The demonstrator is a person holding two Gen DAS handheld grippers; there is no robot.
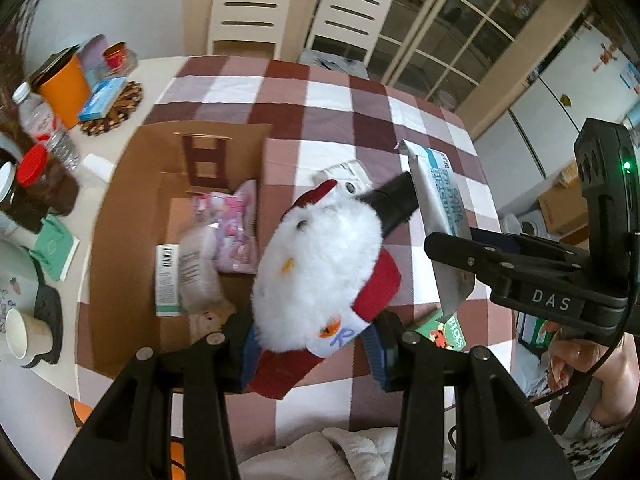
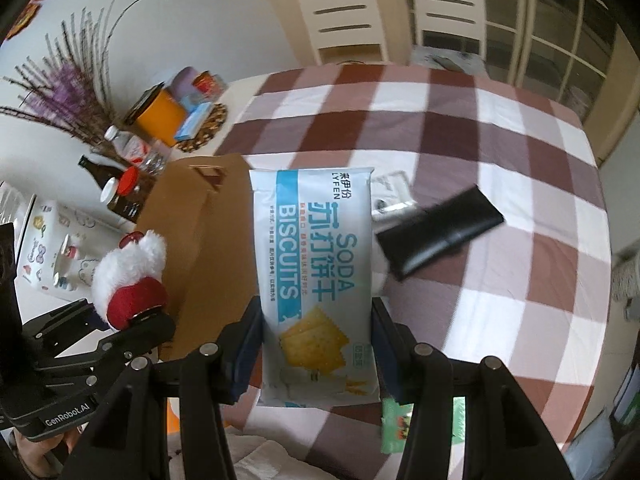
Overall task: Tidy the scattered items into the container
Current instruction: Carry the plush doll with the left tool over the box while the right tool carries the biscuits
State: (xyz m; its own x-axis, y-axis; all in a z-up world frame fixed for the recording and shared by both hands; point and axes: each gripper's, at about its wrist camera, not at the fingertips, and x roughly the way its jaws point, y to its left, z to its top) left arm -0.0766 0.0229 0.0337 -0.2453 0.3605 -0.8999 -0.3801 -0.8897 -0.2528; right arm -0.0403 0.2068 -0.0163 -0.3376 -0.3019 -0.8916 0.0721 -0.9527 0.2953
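My left gripper (image 1: 310, 332) is shut on a white and red plush toy (image 1: 320, 264) and holds it above the right edge of the open cardboard box (image 1: 120, 216). The box holds a pink packet (image 1: 236, 228) and a white packet (image 1: 192, 276). My right gripper (image 2: 316, 344) is shut on a blue and white soda biscuits packet (image 2: 316, 272), held above the checked tablecloth (image 2: 500, 280) just right of the box (image 2: 196, 240). The plush (image 2: 128, 276) and left gripper show at the left of the right wrist view. The biscuits packet (image 1: 440, 208) also shows in the left wrist view.
A black case (image 2: 440, 228) and a white packet (image 2: 392, 192) lie on the cloth beyond the biscuits. A green box (image 2: 394, 424) lies near the front edge. Bottles, jars, an orange cup (image 1: 64, 88) and a paper cup (image 1: 28, 336) crowd the table's left side. Two chairs stand behind.
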